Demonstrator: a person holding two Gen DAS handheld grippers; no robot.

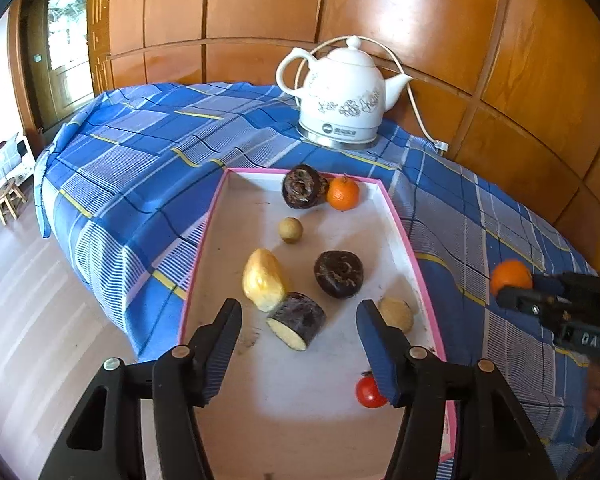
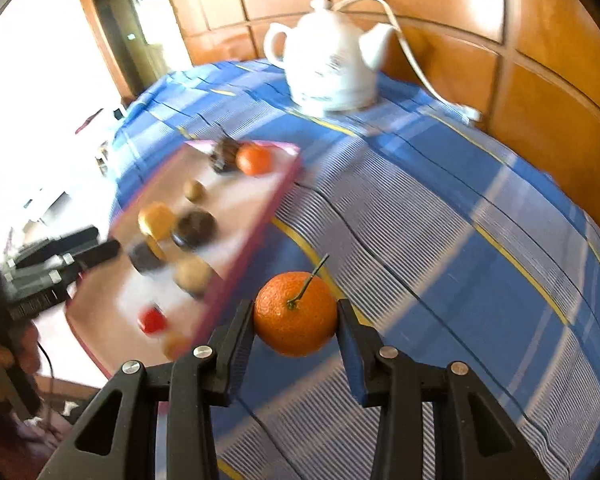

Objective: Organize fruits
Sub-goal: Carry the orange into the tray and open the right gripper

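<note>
My right gripper (image 2: 296, 316) is shut on an orange mandarin (image 2: 295, 314) with a thin stem, held over the blue checked cloth right of the tray; it also shows in the left wrist view (image 1: 511, 276). My left gripper (image 1: 298, 312) is open and empty over the near part of the pink-rimmed tray (image 1: 404, 224). In the tray lie a second mandarin (image 1: 343, 193), two dark round fruits (image 1: 302, 186) (image 1: 339, 274), a yellow fruit (image 1: 263, 280), a cut dark piece (image 1: 297, 320), two small tan fruits (image 1: 290, 230) (image 1: 396, 313) and a red tomato (image 1: 370, 392).
A white electric kettle (image 1: 342, 96) with a cord stands at the back of the table against the wooden wall panels. The blue checked cloth (image 2: 460, 240) covers the table. A small wooden stool (image 1: 9, 200) stands on the floor at the left.
</note>
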